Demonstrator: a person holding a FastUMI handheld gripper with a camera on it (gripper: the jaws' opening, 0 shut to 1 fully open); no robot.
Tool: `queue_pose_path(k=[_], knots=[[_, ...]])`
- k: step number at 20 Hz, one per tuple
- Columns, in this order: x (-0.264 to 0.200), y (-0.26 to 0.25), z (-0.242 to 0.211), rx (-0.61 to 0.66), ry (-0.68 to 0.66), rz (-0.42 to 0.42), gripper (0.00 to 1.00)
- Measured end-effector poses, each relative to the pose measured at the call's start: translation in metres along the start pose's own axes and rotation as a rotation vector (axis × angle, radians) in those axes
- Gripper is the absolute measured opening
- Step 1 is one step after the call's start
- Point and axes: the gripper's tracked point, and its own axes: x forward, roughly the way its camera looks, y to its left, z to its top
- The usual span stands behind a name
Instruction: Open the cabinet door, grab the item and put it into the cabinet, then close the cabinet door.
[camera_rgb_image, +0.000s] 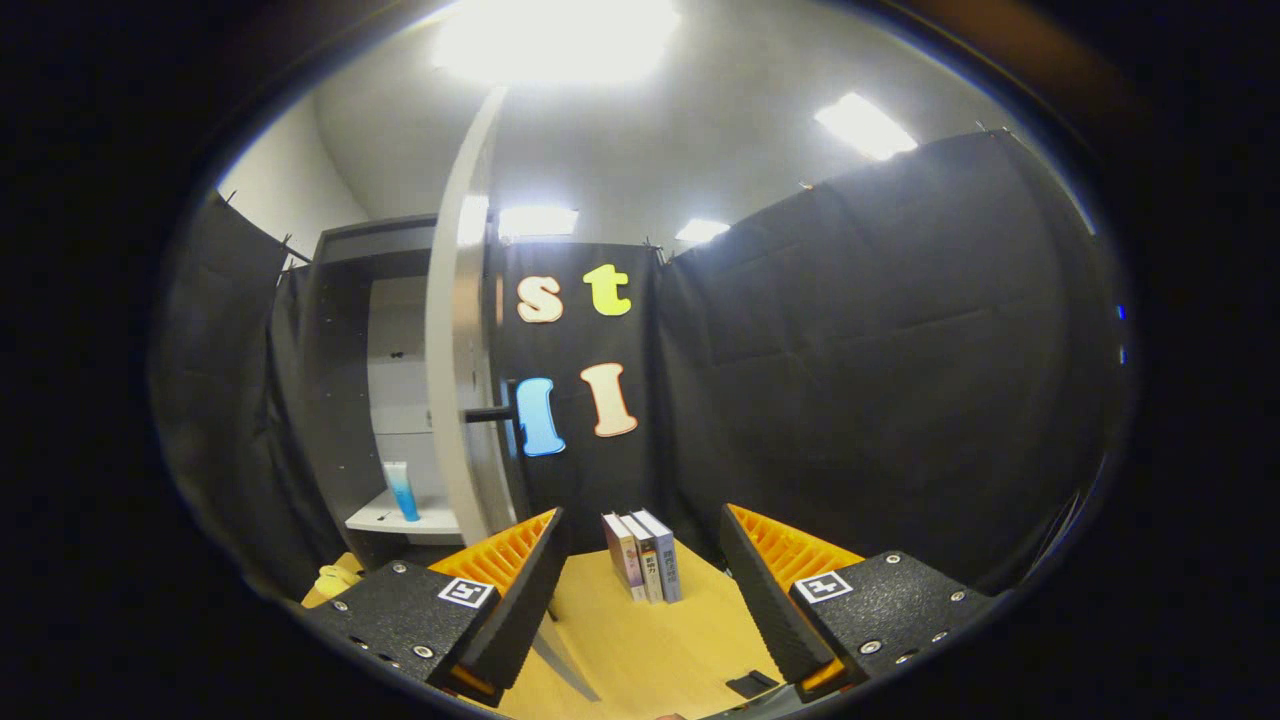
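Black cloth walls enclose a wooden bench (640, 640) where three books (643, 556) stand upright just ahead of the hand-held gripper (640, 560), whose fingers are spread wide and hold nothing, seemingly lined up to take them. Beyond the left finger the cabinet (345, 330) stands with its door (455, 330) swung open, edge-on, its handle (488, 413) facing out. On a shelf (385, 518) inside stands what looks like a blue tube (402, 492).

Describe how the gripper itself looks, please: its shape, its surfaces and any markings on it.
The gripper has two wedge-shaped fingers with ribbed inner faces. Each finger sits on a black, rough-textured block fastened with small silver screws. Each block carries a square white tag with a black pattern.
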Motion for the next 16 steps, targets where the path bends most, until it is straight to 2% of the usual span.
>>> queue_pose_path(k=[3,8,12,16], knots=[[0.032,-0.007,0.005,0.017,0.002,-0.056,0.94],[0.065,0.007,0.003,0.023,0.019,-0.068,0.95],[0.059,0.016,0.005,-0.046,-0.007,-0.083,0.92],[0.051,0.030,0.005,-0.082,-0.012,-0.055,0.92]])
